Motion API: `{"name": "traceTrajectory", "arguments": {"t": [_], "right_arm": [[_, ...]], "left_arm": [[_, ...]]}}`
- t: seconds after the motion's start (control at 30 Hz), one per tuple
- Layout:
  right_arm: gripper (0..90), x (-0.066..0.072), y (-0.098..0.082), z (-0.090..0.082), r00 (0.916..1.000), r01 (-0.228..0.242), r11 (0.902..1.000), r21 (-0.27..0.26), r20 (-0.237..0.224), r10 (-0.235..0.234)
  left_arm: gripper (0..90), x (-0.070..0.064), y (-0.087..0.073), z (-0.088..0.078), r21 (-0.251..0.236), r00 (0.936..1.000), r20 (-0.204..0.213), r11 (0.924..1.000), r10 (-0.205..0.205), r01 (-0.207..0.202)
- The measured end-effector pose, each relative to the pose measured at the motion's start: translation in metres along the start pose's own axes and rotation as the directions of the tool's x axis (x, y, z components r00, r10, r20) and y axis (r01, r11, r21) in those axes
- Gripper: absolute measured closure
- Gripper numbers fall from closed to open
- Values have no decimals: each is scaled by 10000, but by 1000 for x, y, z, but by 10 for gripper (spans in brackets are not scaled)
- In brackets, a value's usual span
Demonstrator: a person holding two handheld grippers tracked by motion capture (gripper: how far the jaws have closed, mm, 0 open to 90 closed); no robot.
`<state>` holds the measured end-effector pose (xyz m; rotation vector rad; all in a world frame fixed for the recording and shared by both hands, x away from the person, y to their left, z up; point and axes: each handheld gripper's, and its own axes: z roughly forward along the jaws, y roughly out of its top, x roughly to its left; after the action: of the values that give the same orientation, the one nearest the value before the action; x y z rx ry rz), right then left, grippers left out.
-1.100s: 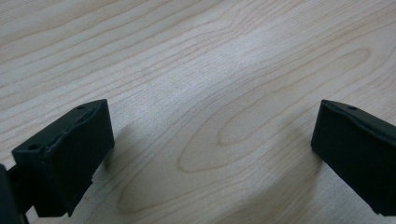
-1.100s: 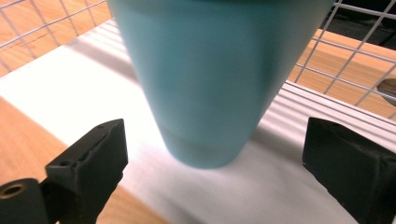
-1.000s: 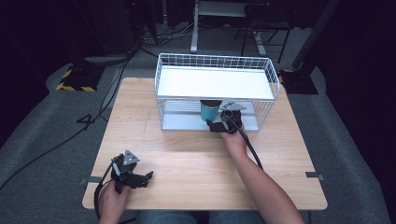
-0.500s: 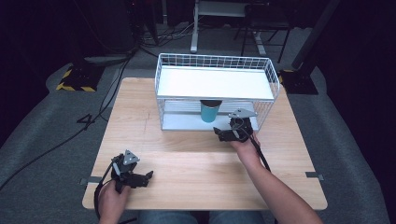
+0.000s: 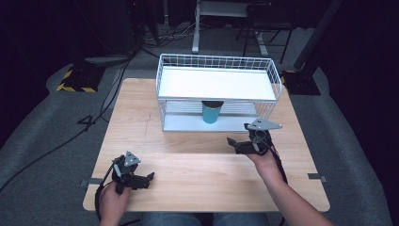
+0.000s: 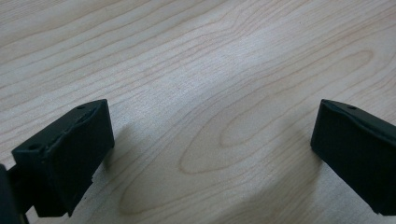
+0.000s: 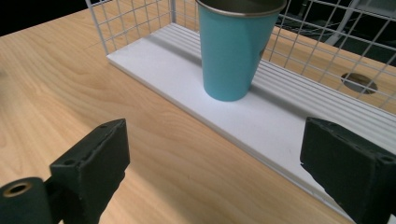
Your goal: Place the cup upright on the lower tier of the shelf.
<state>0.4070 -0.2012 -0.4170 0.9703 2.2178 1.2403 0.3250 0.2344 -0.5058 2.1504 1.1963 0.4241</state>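
Note:
A teal cup point(image 5: 211, 113) with a metal rim stands upright on the lower shelf of a white wire rack point(image 5: 216, 62). My right gripper point(image 5: 235, 145) hovers over the table just in front of the rack, to the right of the cup. It is open and holds nothing. In the right gripper view the cup point(image 7: 233, 51) stands beyond the gripper point(image 7: 219, 163), whose jaws are spread wide and clear of it. My left gripper point(image 5: 148, 179) rests near the table's front left edge. It is open over bare wood in the left gripper view point(image 6: 210, 144).
The rack has a white top shelf point(image 5: 214, 82) and a ribbed lower shelf point(image 7: 285, 130) with wire sides. The wooden table point(image 5: 188, 165) lies bare between the two grippers. Cables and dark floor surround the table.
My right gripper has let go of the teal cup and drawn back from the rack toward the person. The cup stays on the lower shelf. The left gripper has not moved.

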Motion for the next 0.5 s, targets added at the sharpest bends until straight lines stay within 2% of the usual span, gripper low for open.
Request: {"name": "traceTrajectory", "arguments": {"t": [0.2, 0.3, 0.43, 0.5], "right_arm": [[104, -4, -13, -23, 9999, -18, 10000, 96, -102, 19], [159, -7, -21, -38, 9998, 70, 9999, 122, -210, -68], [159, -11, -33, -55, 9997, 216, 9997, 119, -149, -214], [158, -13, -40, -62, 9997, 138, 9999, 45, -177, -137]], "left_arm": [[0, 0, 0, 0, 1, 10000, 2, 10000, 1, -1], [0, 0, 0, 0, 0, 10000, -4, 10000, 0, 0], [0, 0, 0, 0, 5, 10000, -21, 10000, 17, -17], [0, 0, 0, 0, 1, 10000, -2, 10000, -1, 1]]}}
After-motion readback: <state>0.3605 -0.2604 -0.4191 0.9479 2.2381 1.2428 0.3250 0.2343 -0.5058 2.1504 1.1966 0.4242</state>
